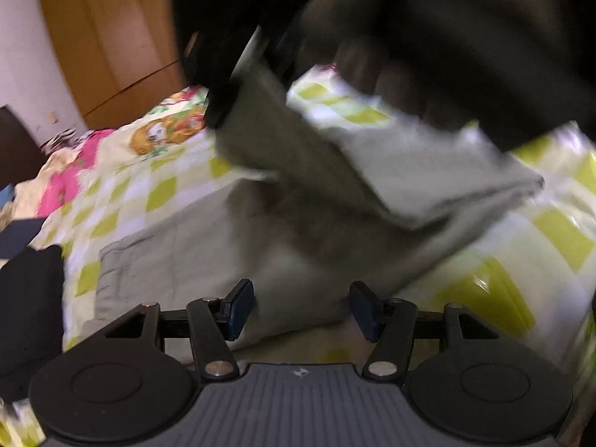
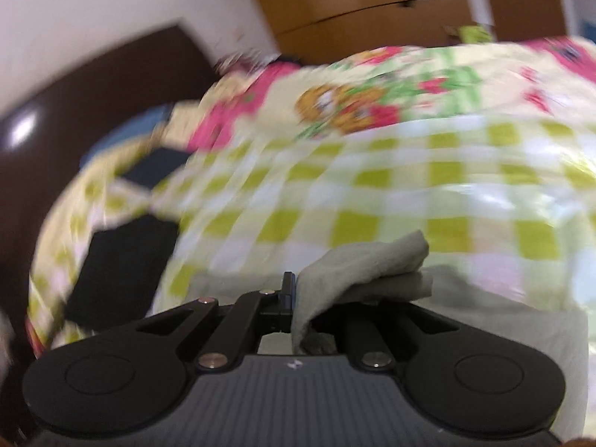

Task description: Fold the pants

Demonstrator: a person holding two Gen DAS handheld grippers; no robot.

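Observation:
Grey pants point(image 1: 175, 260) lie on a green-and-white checked bedsheet point(image 1: 164, 193). One end of them is lifted and hangs folded over the flat part. In the left wrist view, my left gripper point(image 1: 303, 307) hovers low over the flat part, open, with no cloth pinched between its pads. My right gripper point(image 1: 218, 115) is up at the back, carried by a hand in a dark sleeve point(image 1: 465, 56). In the right wrist view, the right gripper point(image 2: 298, 298) is shut on a bunched fold of the pants point(image 2: 368, 260), and the cloth drapes over and hides its right finger.
A cartoon-print blanket point(image 2: 354, 104) with pink patches lies at the far side of the bed. Dark folded garments point(image 2: 123, 268) sit on the sheet at the left. Behind stand a dark headboard point(image 2: 85, 111), a white wall and a wooden wardrobe point(image 1: 108, 37).

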